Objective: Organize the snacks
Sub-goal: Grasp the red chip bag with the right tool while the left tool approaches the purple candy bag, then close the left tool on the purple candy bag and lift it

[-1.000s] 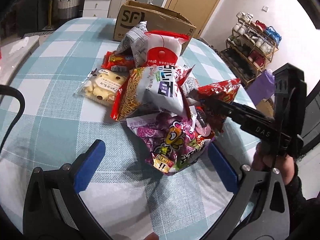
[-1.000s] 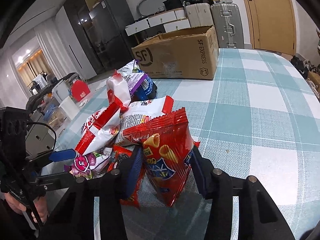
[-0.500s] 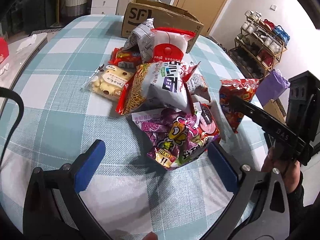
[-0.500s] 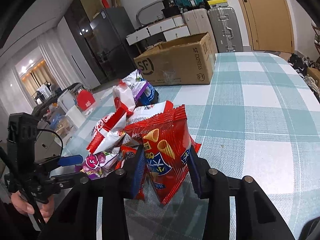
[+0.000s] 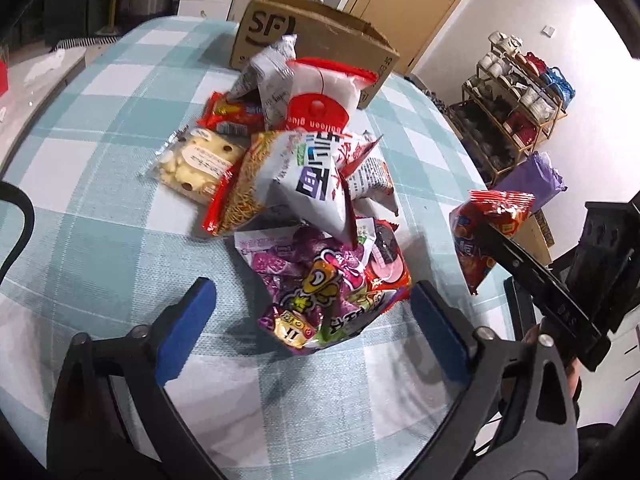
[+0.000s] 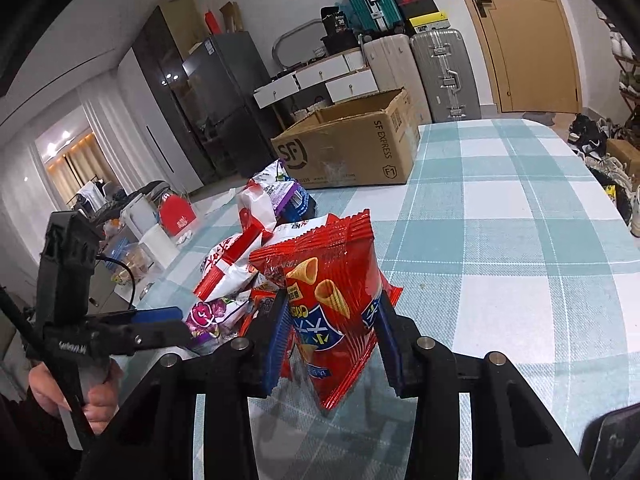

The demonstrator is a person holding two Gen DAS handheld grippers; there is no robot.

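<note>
A pile of snack bags (image 5: pixel 304 184) lies on the blue-checked table (image 5: pixel 100 184). My right gripper (image 6: pixel 332 340) is shut on a red corn-snack bag (image 6: pixel 332 280) and holds it upright above the table; the bag also shows at the right of the left wrist view (image 5: pixel 484 236). My left gripper (image 5: pixel 312 320) is open and empty, its blue pads either side of a purple candy bag (image 5: pixel 320 288) at the pile's near end. The left gripper shows in the right wrist view (image 6: pixel 152 320).
An open SF cardboard box (image 5: pixel 312 44) stands at the far end of the table, also in the right wrist view (image 6: pixel 352 148). A shoe rack (image 5: pixel 516 100) and a purple bag (image 5: pixel 528 184) stand beyond the table's right edge. Suitcases (image 6: pixel 440 72) line the back wall.
My right gripper has lifted the red corn-snack bag up and away from the pile, toward the right. My left gripper has stayed open near the purple candy bag.
</note>
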